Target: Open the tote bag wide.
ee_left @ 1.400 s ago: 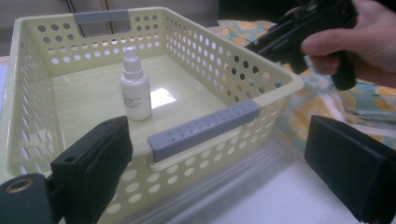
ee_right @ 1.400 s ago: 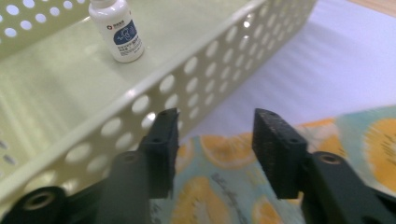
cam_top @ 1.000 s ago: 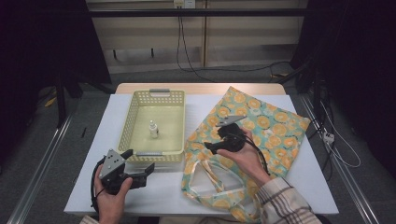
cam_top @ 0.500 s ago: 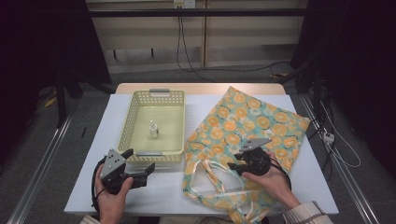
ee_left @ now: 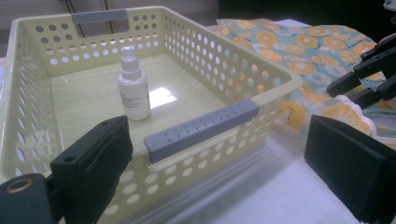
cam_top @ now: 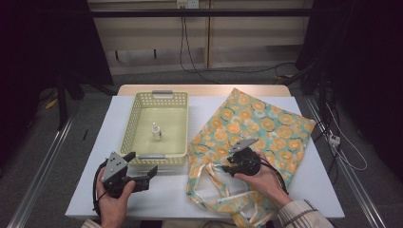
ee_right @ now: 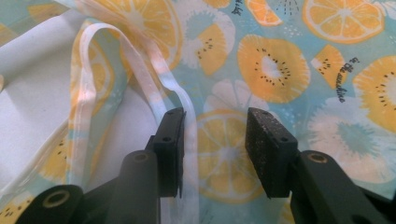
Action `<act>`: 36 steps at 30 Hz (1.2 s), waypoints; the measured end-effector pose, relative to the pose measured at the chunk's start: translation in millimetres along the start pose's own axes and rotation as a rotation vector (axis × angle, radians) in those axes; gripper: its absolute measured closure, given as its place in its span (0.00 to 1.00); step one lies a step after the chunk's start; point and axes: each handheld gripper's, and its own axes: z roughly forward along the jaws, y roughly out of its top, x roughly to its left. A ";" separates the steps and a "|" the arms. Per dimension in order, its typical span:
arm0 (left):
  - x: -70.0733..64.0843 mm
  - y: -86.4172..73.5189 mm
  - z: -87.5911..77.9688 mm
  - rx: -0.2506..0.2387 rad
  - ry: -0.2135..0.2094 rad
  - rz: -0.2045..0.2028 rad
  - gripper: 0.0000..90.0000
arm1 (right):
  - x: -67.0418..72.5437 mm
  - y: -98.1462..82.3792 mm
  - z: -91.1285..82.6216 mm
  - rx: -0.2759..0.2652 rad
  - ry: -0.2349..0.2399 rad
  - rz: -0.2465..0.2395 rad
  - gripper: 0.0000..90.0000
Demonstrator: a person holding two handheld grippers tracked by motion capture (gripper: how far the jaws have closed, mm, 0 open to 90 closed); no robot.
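Two grippers are in my hands: my right gripper [cam_top: 223,167] rests on the fruit-printed fabric tote bag [cam_top: 259,128] lying flat on the white table [cam_top: 171,199], its jaws having just been closing, still parted beside the bag's pale strap handle [ee_right: 140,60]; my left gripper [cam_top: 142,167] is open before the yellow perforated plastic basket [cam_top: 133,121].

White table [cam_top: 294,190], two things directly on top.
Yellow perforated basket [cam_top: 134,118] toward left edge; fruit-print tote bag [cam_top: 266,126] spread toward right edge.
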 end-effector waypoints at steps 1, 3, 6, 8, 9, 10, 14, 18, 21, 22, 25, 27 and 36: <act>-0.2 0.0 0.1 -0.001 0.001 -0.001 0.08 | 0.2 0.2 0.4 -0.001 -0.004 0.000 0.66; -0.1 0.0 0.0 0.000 0.001 0.001 0.08 | 1.2 0.2 1.1 -0.007 -0.020 0.004 0.71; 0.1 -0.1 -0.2 0.000 -0.002 0.001 0.08 | 1.9 0.3 2.4 -0.016 -0.038 -0.015 0.87; 0.6 -0.2 -0.7 0.003 -0.004 0.004 0.08 | 3.6 1.1 2.9 -0.012 -0.047 -0.027 0.93; 0.9 -0.2 -0.7 0.003 -0.004 0.005 0.08 | 4.6 1.2 3.2 -0.013 -0.051 -0.030 0.94; 0.8 -0.2 -0.8 0.002 -0.004 0.002 0.08 | 4.9 1.2 3.2 -0.012 -0.049 -0.035 0.96; 0.5 -0.1 -0.5 0.002 -0.003 0.005 0.08 | 4.9 1.8 3.5 -0.011 -0.052 -0.021 1.00; 0.4 -0.1 -0.1 0.000 -0.004 0.001 0.08 | 2.1 2.0 3.2 -0.016 -0.035 0.017 1.00; 0.2 -0.1 0.0 -0.002 -0.001 0.000 0.08 | -0.6 1.7 1.8 -0.019 -0.022 0.035 1.00; 0.2 -0.2 0.0 -0.002 -0.001 0.000 0.08 | -1.4 1.8 0.7 -0.022 -0.018 0.042 1.00; 0.4 -0.1 -0.3 0.001 -0.001 0.001 0.08 | -3.5 2.8 -4.6 -0.047 -0.003 0.065 1.00; 0.4 -0.1 -0.4 0.002 0.000 0.002 0.08 | -4.7 4.2 -9.0 -0.066 0.007 0.080 1.00; 1.1 0.0 -1.1 -0.001 0.001 -0.004 0.08 | -11.6 14.6 -26.6 -0.122 0.000 0.087 1.00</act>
